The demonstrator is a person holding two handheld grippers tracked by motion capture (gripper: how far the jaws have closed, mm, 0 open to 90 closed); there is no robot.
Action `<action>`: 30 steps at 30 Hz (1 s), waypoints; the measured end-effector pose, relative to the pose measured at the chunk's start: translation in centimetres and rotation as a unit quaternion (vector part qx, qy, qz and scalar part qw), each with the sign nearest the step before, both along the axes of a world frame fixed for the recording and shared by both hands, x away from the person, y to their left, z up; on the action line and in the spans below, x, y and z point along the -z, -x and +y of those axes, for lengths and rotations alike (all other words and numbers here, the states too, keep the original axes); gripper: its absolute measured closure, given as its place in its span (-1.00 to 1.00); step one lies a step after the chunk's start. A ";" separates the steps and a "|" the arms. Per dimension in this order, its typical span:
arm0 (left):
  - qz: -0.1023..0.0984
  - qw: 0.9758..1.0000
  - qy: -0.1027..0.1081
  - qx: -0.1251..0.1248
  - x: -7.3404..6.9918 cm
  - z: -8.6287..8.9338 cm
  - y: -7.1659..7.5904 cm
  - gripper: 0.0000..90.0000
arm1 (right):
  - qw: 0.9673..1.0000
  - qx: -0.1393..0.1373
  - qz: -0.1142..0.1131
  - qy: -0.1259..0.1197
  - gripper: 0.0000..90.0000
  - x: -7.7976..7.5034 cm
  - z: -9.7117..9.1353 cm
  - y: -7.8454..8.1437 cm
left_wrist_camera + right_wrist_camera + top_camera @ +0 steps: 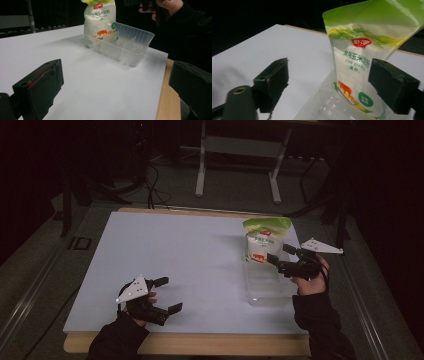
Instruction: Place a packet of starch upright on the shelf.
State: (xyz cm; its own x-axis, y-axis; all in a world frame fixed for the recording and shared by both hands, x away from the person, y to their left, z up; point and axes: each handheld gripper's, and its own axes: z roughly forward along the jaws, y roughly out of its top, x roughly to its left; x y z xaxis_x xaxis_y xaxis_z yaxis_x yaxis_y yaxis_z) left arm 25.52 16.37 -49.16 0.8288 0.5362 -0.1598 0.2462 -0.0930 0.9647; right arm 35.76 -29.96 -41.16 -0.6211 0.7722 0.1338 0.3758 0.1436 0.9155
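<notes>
Dim room, white table (190, 265) softly lit, surroundings black, close views slightly blurred

White table (190, 260), dark floor beyond.

Your counter (190, 250) lies bare from nine o'clock to centre, so you can pass freely there. At two o'clock, the upright starch bag (264, 239) and clear tray (265, 290) block you.

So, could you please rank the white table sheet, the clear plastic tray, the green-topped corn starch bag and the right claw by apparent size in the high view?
1. White table sheet, by far the largest.
2. Clear plastic tray.
3. Green-topped corn starch bag.
4. Right claw, open; its dark jaws blur together, so its placing is unsure.
</notes>
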 end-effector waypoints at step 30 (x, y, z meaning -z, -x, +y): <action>-0.002 1.000 -0.008 0.005 0.2 0.0 0.2 -1.00 | 0.997 -0.076 -0.013 0.017 -0.65 1.5 3.6 7.0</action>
